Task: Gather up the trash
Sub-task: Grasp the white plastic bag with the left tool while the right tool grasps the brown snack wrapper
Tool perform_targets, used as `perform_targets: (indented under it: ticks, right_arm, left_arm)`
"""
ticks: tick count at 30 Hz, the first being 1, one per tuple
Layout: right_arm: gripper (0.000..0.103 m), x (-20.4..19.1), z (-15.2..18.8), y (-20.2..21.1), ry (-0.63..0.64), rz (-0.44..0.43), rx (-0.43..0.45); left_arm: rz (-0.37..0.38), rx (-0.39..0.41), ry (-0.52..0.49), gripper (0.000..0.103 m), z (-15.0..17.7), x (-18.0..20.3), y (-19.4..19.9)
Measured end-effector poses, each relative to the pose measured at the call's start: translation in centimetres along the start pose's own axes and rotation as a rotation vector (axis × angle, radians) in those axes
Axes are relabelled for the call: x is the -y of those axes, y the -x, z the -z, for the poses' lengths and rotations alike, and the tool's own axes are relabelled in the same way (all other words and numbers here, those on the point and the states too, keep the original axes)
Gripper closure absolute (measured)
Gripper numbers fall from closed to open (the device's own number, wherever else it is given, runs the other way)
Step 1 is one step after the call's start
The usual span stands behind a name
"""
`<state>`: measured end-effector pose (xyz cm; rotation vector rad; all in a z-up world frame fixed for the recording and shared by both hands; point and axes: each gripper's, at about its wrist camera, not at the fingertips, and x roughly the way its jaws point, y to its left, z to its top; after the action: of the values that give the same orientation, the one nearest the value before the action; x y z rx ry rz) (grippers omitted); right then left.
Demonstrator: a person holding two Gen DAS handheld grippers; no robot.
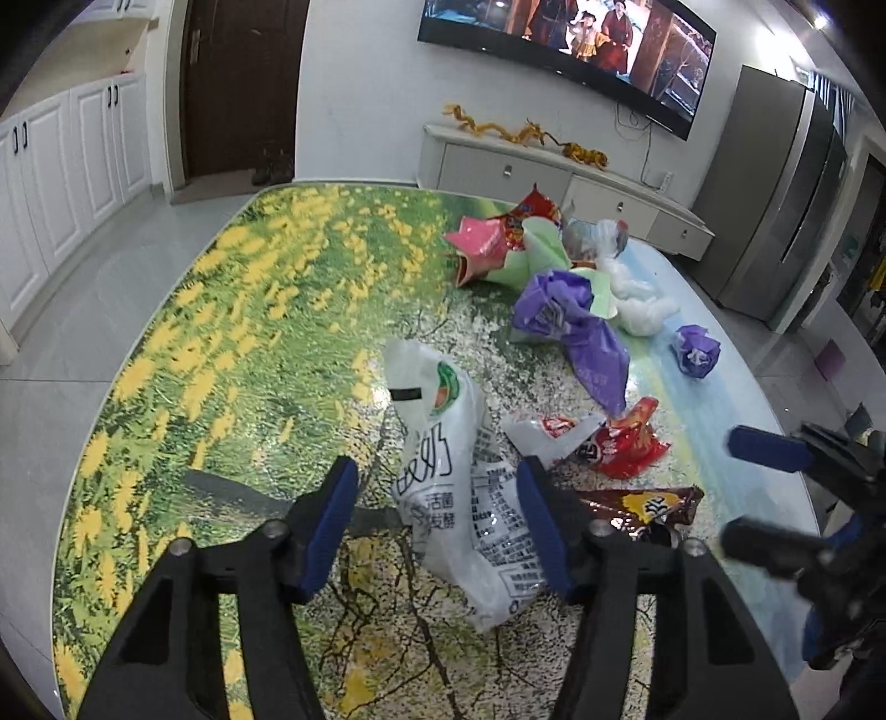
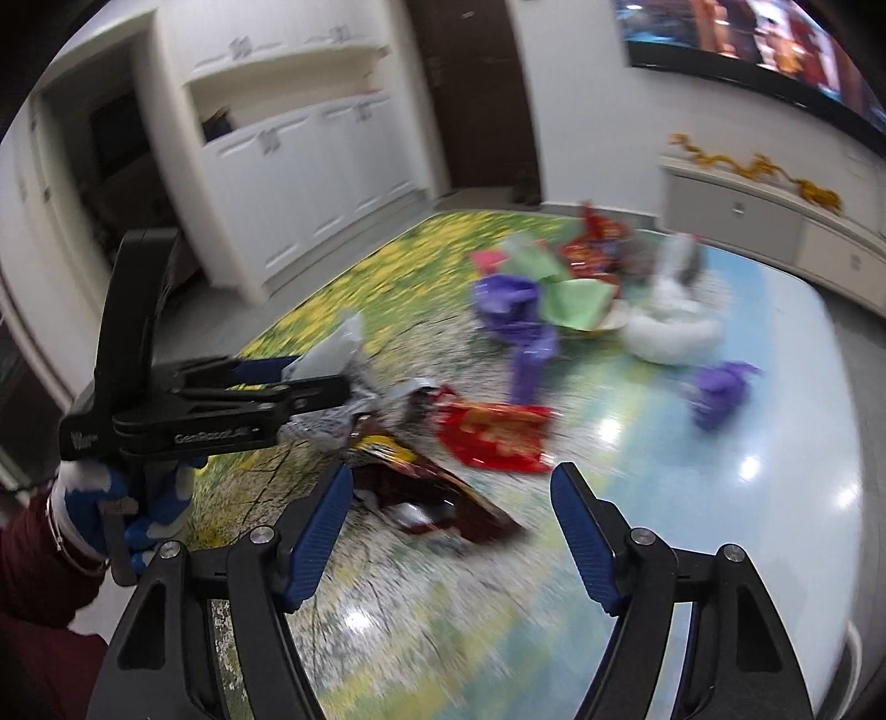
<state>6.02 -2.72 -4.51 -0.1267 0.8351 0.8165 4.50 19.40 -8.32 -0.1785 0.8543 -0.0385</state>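
Surface: a table (image 1: 232, 310) with a glossy print of yellow flowers on green, which turns pale blue toward the right side.
Room: white cabinets (image 1: 61, 166), a dark door (image 1: 243, 83), a wall television (image 1: 581, 50), a low white sideboard (image 1: 554, 183).
White bag (image 1: 465, 498): it lies between the fingers of the left gripper (image 1: 437, 526), long axis pointing away from the camera; the right pad touches it, the left pad stands clear.
Left gripper: jaws apart, not clamped.
Right gripper (image 2: 451, 531): jaws apart over the table, a brown wrapper (image 2: 443, 498) just beyond its left pad.
Other trash: a red wrapper (image 1: 626, 443) and purple bags (image 1: 576, 327) farther back.
Only in right view: a blue-gloved hand (image 2: 127, 509) and dark red sleeve (image 2: 33, 559); this view is blurred.
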Motion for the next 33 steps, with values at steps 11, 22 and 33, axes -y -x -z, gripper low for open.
perform_targets:
  ticks: [11, 22, 33]
  right_arm:
    - [0.072, -2.6, -0.1, -4.4, 0.165, -0.027, -0.113]
    - [0.098, -3.4, 0.9, -1.6, 0.153, -0.036, -0.037]
    - [0.098, -2.4, -0.2, 3.7, 0.063, 0.001, 0.133]
  left_arm:
    - [0.033, -0.004, 0.029, 0.076, 0.4, -0.3, -0.3]
    - [0.005, 0.062, 0.053, 0.083, 0.8, -0.6, 2.6]
    - [0.0, 0.15, 0.022, 0.083, -1.2, 0.4, 6.5]
